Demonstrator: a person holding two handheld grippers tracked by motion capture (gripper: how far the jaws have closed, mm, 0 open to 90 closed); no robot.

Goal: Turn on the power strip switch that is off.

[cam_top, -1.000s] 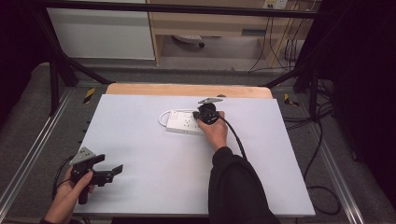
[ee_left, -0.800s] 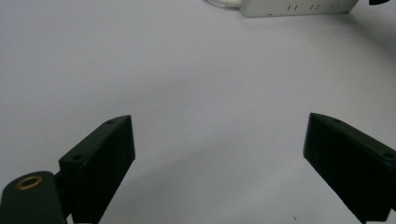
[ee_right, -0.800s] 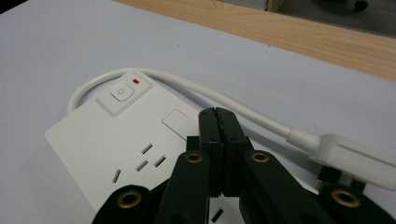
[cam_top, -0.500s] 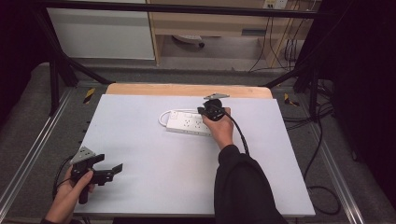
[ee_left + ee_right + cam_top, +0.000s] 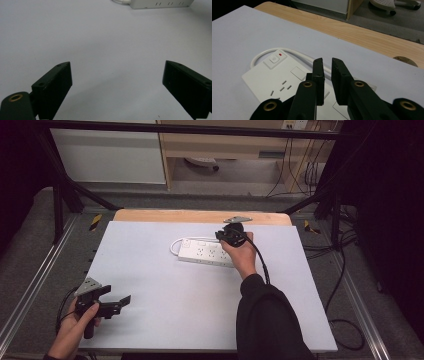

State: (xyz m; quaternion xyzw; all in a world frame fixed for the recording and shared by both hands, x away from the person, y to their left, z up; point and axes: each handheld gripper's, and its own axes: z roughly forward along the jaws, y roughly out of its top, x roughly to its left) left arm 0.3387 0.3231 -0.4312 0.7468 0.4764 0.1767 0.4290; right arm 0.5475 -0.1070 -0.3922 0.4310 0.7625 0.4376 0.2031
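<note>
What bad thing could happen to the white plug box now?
1. The right hand-held gripper hangs just above the power strip with its jaws a small gap apart and nothing between them. They have just been opening. If it dips, it might bump the switch, whose red light is on.
2. The strip's white cord loops close beside it, so a jaw could snag it and drag the strip.
</note>
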